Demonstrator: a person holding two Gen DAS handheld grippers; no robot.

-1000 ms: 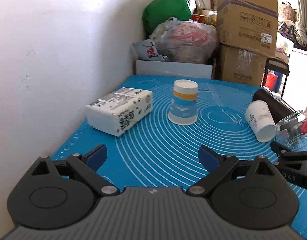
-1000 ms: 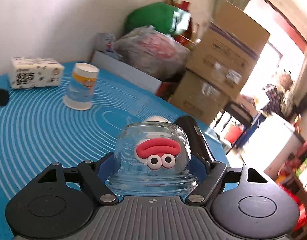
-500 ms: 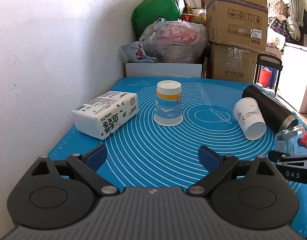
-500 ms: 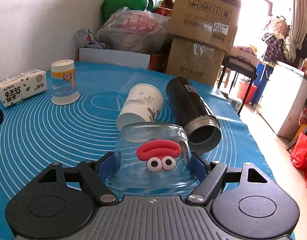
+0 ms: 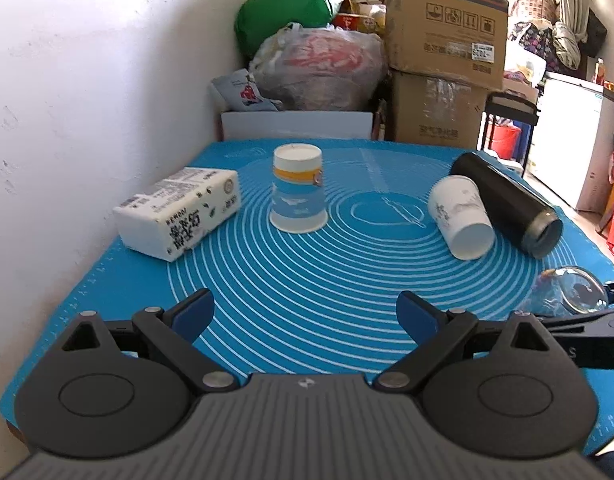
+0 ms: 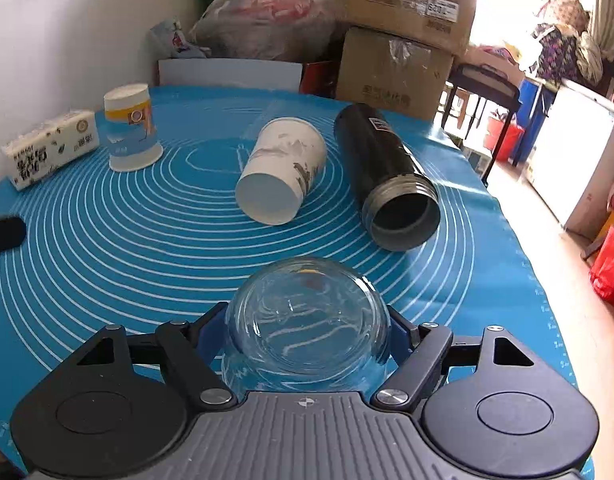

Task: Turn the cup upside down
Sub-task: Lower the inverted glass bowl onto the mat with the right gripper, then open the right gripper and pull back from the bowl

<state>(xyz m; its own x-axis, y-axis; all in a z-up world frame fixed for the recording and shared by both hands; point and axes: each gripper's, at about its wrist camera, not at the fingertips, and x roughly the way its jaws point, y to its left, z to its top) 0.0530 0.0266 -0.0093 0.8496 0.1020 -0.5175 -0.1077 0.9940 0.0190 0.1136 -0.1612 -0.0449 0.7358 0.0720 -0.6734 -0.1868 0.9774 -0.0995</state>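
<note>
Our right tongs (image 6: 307, 332) grip the glass cup (image 6: 307, 316) low over the blue worktop mat (image 6: 147, 248), its rounded base facing up. Our left tongs (image 5: 307, 312) hang spread and empty. The flip looks nearly complete; next, lower it rim-down and release.

Light: bright daylight from the doorway (image 6: 503, 12) at upper right, blown out to white.
Glare: pale sheen on the blue mat (image 6: 451, 168) beside the black flask (image 6: 383, 168).
Distortion: fisheye bending, dark corners.
Focus: background boxes (image 5: 447, 24) slightly soft.
</note>
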